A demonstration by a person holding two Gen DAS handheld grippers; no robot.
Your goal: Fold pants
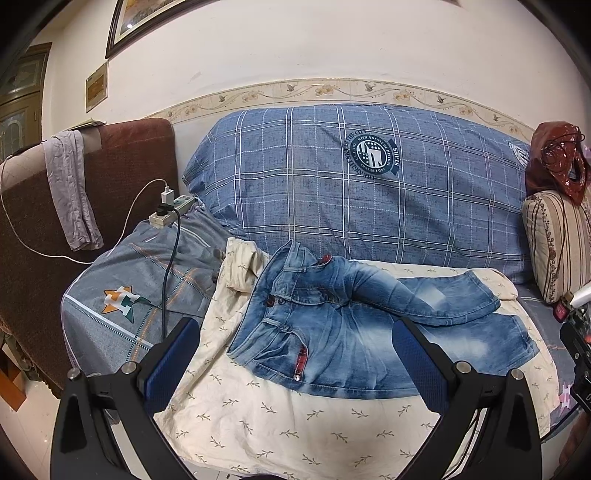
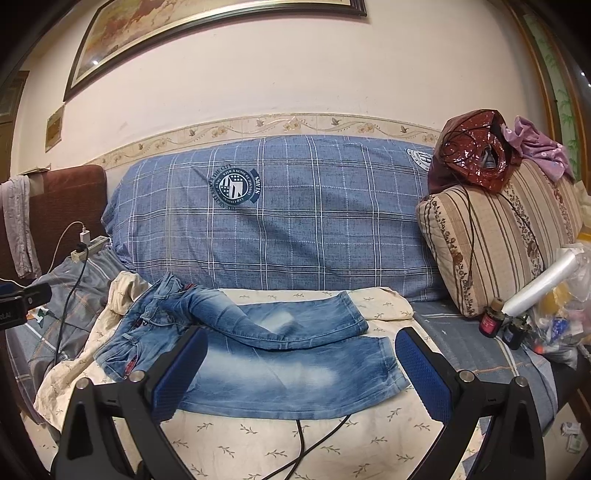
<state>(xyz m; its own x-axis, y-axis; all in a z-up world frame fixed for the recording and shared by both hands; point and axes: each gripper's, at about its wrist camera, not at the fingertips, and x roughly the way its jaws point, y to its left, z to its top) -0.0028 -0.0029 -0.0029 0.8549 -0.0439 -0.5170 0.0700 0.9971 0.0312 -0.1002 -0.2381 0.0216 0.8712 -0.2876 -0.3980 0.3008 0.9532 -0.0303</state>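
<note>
Both claws gape wide, holding nothing. The jeans (image 1: 354, 332) lie on a cream sheet (image 1: 280, 417) just ahead of the left claw (image 1: 295, 354) and right claw (image 2: 301, 363). Beyond them, a blue pillow (image 2: 295, 221); left, a power strip (image 1: 171, 210); a black cable (image 2: 306, 443) runs under the right claw.

Warm, rather dim indoor light falls from overhead. A bright glint sits on the glass of the dark-framed picture (image 2: 207, 22), and the crinkled red foil bag (image 2: 476, 147) glitters with small highlights. Both views bulge strongly, corners black. Soft shadows cross the blue checked cloth sofa back (image 1: 332, 192). Focus is sharp throughout.
</note>
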